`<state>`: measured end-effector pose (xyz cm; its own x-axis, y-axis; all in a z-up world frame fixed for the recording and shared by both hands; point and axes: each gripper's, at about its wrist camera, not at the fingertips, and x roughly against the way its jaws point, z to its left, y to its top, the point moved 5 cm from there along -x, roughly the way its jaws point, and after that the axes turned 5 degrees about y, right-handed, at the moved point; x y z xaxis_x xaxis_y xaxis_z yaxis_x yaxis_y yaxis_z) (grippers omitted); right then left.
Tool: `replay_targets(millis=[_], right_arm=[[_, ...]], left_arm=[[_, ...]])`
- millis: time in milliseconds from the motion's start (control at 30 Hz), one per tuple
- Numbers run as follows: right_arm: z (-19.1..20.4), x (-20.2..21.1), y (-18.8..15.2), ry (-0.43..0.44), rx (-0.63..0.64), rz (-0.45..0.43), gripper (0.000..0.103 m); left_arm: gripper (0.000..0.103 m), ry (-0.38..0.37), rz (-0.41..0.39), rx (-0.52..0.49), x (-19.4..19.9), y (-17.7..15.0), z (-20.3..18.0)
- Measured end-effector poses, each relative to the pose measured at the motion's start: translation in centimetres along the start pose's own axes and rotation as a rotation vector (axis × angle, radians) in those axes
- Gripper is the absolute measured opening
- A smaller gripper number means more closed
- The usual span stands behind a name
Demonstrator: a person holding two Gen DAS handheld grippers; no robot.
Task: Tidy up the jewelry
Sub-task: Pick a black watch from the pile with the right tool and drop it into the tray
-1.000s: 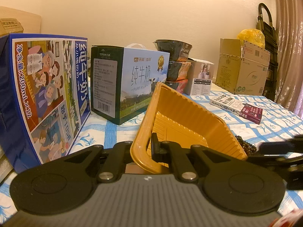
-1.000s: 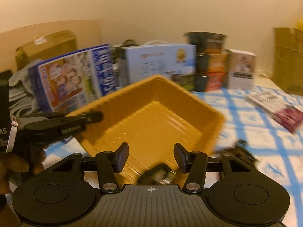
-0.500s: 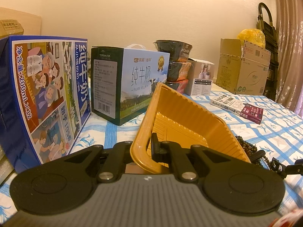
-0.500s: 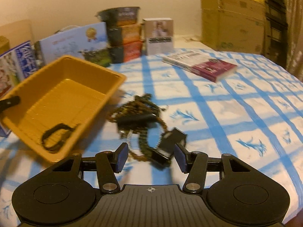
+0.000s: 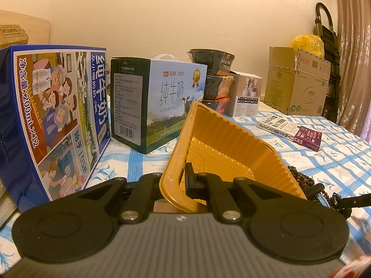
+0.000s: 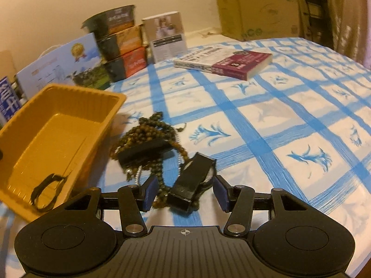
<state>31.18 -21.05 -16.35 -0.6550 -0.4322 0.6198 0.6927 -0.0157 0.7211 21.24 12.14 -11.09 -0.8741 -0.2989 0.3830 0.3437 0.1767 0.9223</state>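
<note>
My left gripper (image 5: 172, 181) is shut on the near rim of a yellow plastic tray (image 5: 231, 153) and holds it tilted up. The tray (image 6: 53, 134) also shows at the left of the right wrist view, with a black band (image 6: 45, 191) lying in its near corner. A tangle of brown bead strands (image 6: 146, 136) lies on the cloth right of the tray, with a black watch (image 6: 192, 180) and its strap across it. My right gripper (image 6: 184, 193) is open, its fingers on either side of the watch's near end. The beads (image 5: 301, 177) peek out right of the tray.
Two milk cartons (image 5: 53, 120) (image 5: 157, 99) stand at the left. Stacked noodle bowls (image 5: 213, 74) and a small white box (image 5: 247, 96) stand behind the tray. A book (image 6: 225, 61) lies on the blue checked cloth (image 6: 289, 120). A cardboard box (image 5: 296, 83) stands far right.
My right gripper left the tray, where the black band now lies, swung right and came down over the watch and beads. The left gripper and the tray have stayed still.
</note>
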Motion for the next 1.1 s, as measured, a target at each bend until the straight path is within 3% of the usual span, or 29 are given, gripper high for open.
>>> replay_targets(millis=[67,200,367,500,800,1100], right_arm=[[-0.2,-0.2,0.1,0.0,-0.012,-0.003,0.052],[-0.5,-0.6,0.1,0.014,-0.045,0.016,0.035],[-0.9,-0.7,0.1,0.036,-0.101,0.024,0.032],[-1.0,-0.5,0.2,0.049,-0.109,0.016,0.021],[-0.2,1.2,1.9,0.057,-0.056,-0.053,0.021],[3.8,2.4,3.6,0.146,-0.029,-0.094,0.021]], left_arm=[[0.007,0.0,0.0,0.001,0.0,0.0,0.0],[0.007,0.0,0.0,0.0,0.0,0.0,0.0],[0.007,0.0,-0.001,-0.001,0.0,0.0,-0.1],[0.007,0.001,-0.001,-0.003,0.0,0.0,0.0],[0.007,0.025,-0.005,0.013,0.7,-0.3,0.8],[0.007,0.043,-0.001,0.036,1.1,-0.6,2.0]])
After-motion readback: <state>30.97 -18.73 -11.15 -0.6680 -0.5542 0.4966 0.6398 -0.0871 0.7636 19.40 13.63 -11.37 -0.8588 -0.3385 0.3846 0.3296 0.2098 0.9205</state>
